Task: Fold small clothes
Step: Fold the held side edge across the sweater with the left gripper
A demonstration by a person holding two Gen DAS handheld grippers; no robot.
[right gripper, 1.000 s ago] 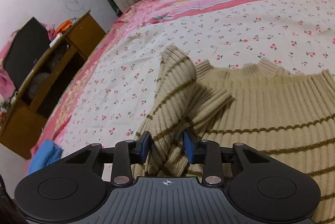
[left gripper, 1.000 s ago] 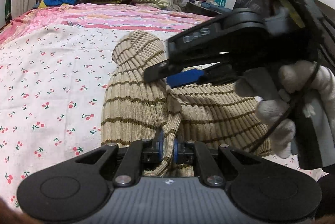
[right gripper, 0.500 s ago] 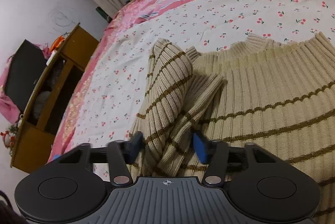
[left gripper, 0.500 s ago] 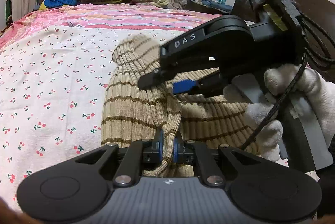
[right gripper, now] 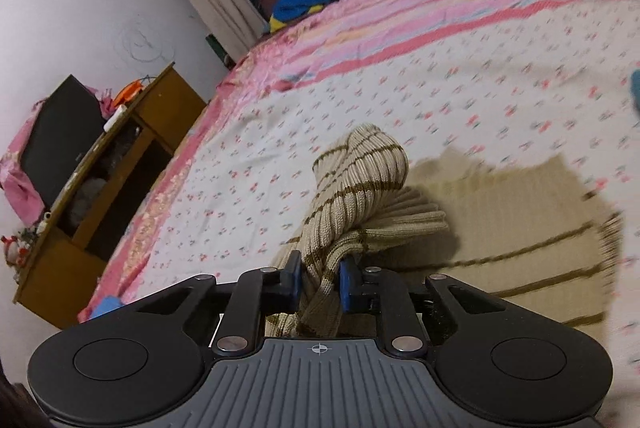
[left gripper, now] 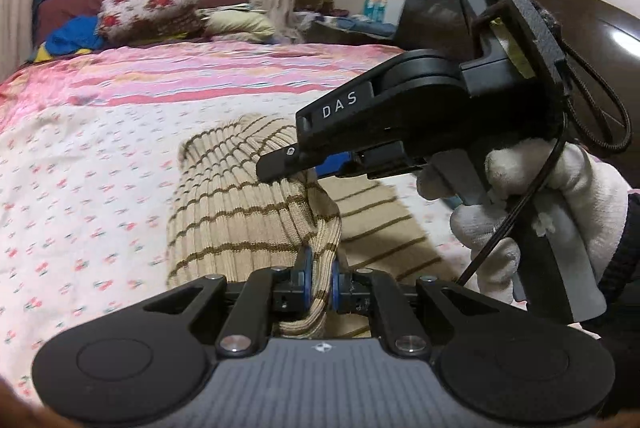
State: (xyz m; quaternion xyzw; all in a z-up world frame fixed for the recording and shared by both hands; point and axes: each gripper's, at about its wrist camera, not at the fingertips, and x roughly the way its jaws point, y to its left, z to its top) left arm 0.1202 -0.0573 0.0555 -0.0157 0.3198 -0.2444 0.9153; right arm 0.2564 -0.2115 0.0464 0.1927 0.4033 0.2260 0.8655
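Observation:
A beige ribbed sweater with brown stripes (left gripper: 240, 212) lies on the cherry-print bedsheet (left gripper: 80, 168). Its left side is lifted into a bunched fold. My left gripper (left gripper: 319, 280) is shut on the fold's near edge. In the left wrist view my right gripper (left gripper: 316, 168), held by a white-gloved hand (left gripper: 540, 212), bites the same fold farther up. In the right wrist view the right gripper (right gripper: 320, 282) has bunched sweater fabric (right gripper: 356, 196) between its blue pads; its jaws are closing and press on the cloth. The flat part of the sweater (right gripper: 520, 236) spreads to the right.
Pillows (left gripper: 152, 4) and a blue cloth (left gripper: 76, 36) sit at the head of the bed under a window. A wooden cabinet (right gripper: 100, 196) with a dark screen stands beside the bed's left edge. A dark headboard (left gripper: 440, 12) rises at right.
Both grippers have lifted and carried the sweater's fold across the bed. The right gripper's jaws have narrowed onto the bunched fabric. The left stays clamped.

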